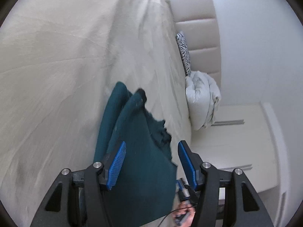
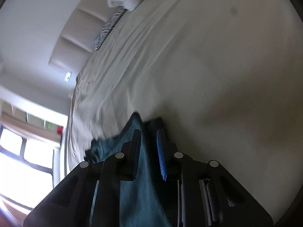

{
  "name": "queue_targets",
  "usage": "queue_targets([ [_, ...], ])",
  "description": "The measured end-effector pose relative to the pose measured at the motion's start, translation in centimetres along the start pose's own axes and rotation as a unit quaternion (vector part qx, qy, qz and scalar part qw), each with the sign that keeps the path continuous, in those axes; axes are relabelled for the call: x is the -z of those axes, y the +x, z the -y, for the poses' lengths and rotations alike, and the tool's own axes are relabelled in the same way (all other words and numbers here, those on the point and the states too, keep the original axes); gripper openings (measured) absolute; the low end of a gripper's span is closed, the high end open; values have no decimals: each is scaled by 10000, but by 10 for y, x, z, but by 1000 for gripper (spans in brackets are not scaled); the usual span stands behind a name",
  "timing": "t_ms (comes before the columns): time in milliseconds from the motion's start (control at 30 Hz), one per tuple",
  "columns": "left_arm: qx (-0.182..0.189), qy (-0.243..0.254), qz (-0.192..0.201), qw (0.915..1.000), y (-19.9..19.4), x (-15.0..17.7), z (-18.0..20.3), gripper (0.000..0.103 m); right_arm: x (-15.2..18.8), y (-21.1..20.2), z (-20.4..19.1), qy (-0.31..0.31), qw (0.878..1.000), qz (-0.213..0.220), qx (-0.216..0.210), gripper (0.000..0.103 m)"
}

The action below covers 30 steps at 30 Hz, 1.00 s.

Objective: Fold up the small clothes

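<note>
A wide bed with a cream wrinkled sheet [image 1: 56, 66] carries a teal knitted garment [image 1: 136, 160], lying between both claws. The left gripper [image 1: 152, 145] stands wide, pads clear; the right gripper [image 2: 148, 134] is narrowly parted, cloth between its blue ribbed pads [image 2: 161, 151].

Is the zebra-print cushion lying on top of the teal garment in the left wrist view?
No, the zebra-print cushion leans against the headboard, far beyond the teal garment.

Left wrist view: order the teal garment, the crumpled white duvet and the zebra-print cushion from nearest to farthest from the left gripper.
1. Teal garment, lying between the open fingers of the left gripper.
2. Crumpled white duvet, farther up on the right.
3. Zebra-print cushion, beyond it against the headboard.
</note>
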State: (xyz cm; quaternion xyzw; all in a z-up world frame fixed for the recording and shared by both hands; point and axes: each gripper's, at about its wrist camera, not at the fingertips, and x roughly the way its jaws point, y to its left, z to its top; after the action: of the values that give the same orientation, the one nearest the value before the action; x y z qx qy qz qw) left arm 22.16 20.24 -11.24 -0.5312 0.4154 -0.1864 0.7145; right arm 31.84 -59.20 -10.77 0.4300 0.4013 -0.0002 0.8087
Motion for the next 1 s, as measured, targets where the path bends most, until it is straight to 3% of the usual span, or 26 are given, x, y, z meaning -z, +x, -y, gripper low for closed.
queue_targets([
  [167, -565, 777, 61, 9954, -15, 34, 9, 59, 26, -27, -22, -845, 9960, -107, 264, 17],
  [300, -998, 1185, 112, 9879, -18, 56, 5, 59, 57, -43, -44, -1592, 9854, -197, 575, 17],
  [467, -1540, 1821, 332, 9706, -23, 72, 18, 59, 85, -49, -50, -2057, 9755, -301, 723, 34],
  [500, -1674, 1985, 362, 9650, -22, 76, 22, 59, 86, -50, -49, -2032, 9763, -291, 689, 46],
  [533, -1740, 2076, 349, 9620, -20, 78, 23, 59, 89, -53, -47, -1993, 9774, -258, 649, 52],
  [667, -1912, 2221, 371, 9554, -18, 84, 21, 58, 93, -56, -44, -2023, 9766, -171, 713, 52],
  [767, -2101, 2334, 335, 9488, -15, 88, 18, 51, 94, -59, -40, -2013, 9768, -132, 725, 52],
  [900, -2409, 2519, 371, 9365, -16, 91, 19, 32, 94, -57, -33, -2003, 9768, -146, 741, 52],
  [1000, -2592, 2719, 377, 9260, -13, 96, 20, 29, 98, -60, -36, -2198, 9719, -10, 846, 52],
])
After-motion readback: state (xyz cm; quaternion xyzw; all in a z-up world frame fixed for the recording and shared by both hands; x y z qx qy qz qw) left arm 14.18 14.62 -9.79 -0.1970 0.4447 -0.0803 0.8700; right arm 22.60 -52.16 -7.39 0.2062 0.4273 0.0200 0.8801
